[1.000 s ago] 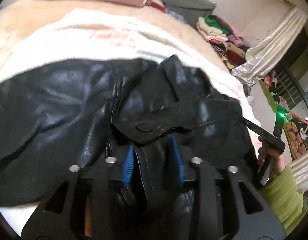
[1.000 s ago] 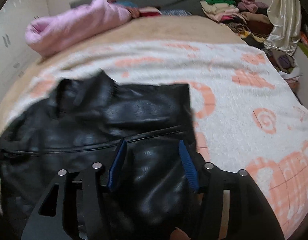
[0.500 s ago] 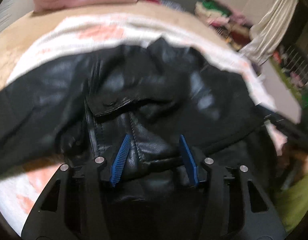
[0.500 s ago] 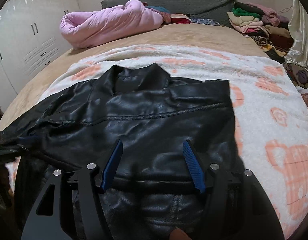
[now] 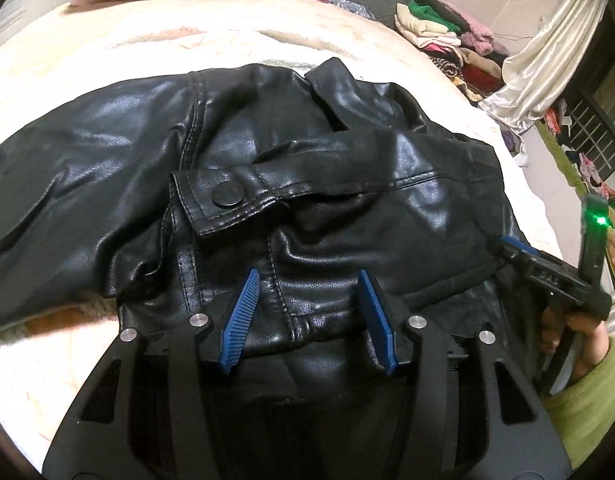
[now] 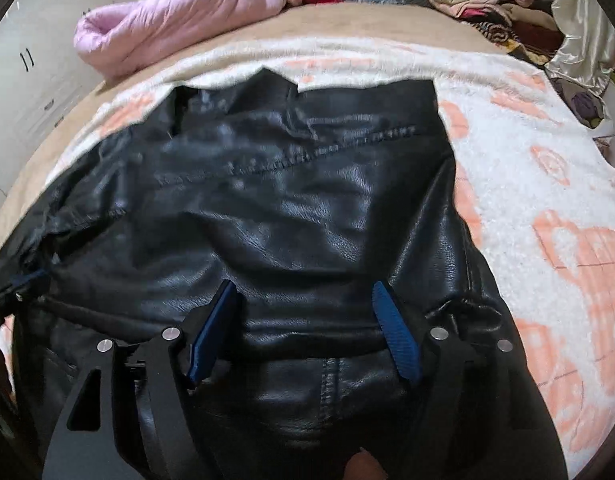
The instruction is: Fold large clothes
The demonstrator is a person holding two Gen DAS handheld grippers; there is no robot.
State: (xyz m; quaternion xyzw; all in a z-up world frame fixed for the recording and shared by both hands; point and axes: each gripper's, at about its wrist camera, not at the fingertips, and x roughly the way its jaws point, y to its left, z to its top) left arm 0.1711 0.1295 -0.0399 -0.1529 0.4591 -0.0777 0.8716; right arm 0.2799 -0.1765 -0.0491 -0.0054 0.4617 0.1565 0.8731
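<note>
Between spread fingers (image 5: 243,312) — jacket (image 5: 347,184) hem, unpinched.

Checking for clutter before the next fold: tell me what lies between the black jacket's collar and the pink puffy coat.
In the right wrist view, only bedding separates the black jacket from the pink puffy coat: the white-and-orange blanket, then bare tan bedspread.

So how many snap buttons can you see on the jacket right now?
1: a round black snap button on the cuff tab lying across the black leather jacket, left wrist view. Others may be hidden in folds.
</note>
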